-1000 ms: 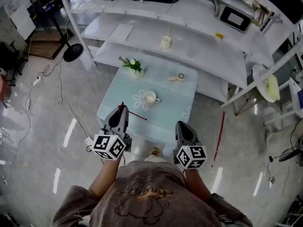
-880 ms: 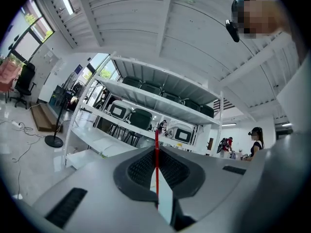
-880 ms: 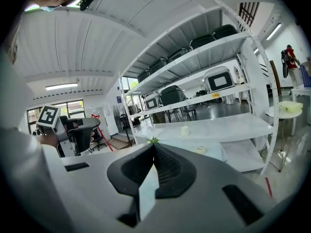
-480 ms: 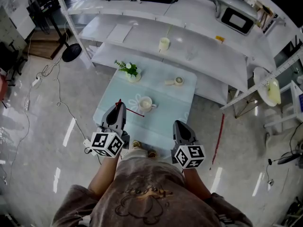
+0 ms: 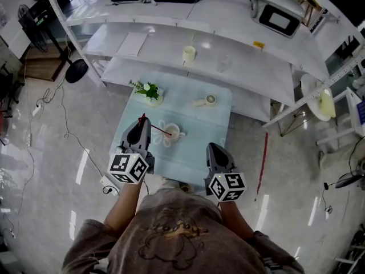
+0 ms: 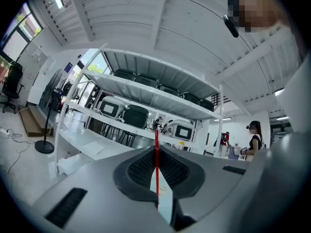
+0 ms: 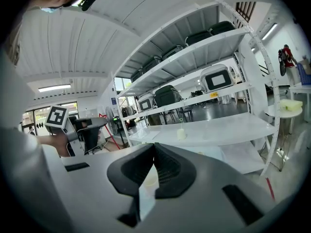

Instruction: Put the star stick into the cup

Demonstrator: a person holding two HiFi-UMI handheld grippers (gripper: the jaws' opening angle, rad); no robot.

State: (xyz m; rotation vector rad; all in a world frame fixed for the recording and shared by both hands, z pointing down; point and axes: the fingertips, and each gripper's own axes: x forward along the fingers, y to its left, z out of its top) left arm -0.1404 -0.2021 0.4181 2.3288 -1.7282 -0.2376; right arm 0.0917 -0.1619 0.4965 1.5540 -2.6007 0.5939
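Head view: star stick (image 5: 155, 125) at cup (image 5: 173, 132) rim

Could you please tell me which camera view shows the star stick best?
The head view: the star stick runs whole from the left gripper toward the cup. The left gripper view shows only a red line clamped between its jaws; the right gripper view, nothing clear.

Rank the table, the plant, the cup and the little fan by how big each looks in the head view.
1. table, by far the largest
2. plant
3. cup and fan: both small and too alike to rank
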